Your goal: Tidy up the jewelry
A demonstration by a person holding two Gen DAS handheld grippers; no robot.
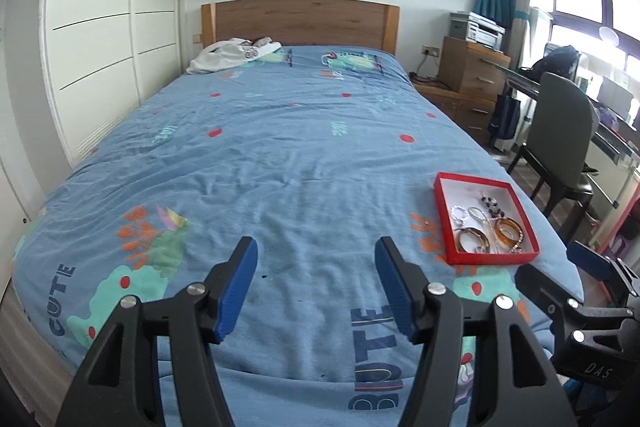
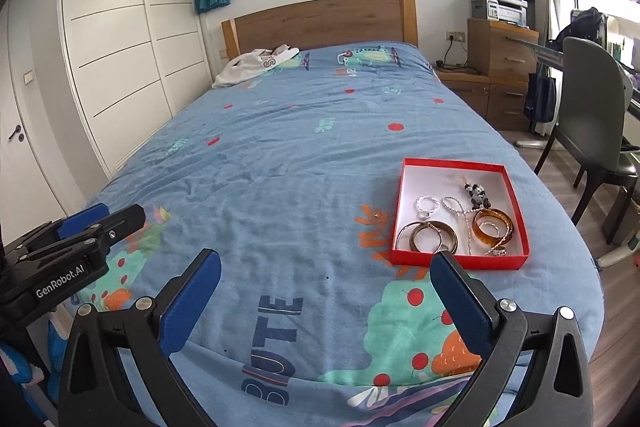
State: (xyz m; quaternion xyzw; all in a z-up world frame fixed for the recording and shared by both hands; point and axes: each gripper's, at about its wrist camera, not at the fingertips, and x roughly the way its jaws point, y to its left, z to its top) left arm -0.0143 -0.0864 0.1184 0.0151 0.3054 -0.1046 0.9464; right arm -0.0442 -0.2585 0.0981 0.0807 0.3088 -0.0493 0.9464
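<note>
Both tools stand spread wide with nothing between the blue pads: the left gripper (image 1: 316, 247) low in its frame, the right gripper (image 2: 326, 261) likewise. Beyond them, at centre right on the blue bedspread (image 2: 280, 155), a red box (image 2: 460, 261) holds bangles (image 2: 493, 227) and rings (image 2: 426, 203).

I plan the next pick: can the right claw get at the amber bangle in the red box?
Probably yes: the right claw is open and empty, the red box has no lid, and the amber bangle lies uncovered near its front.
</note>
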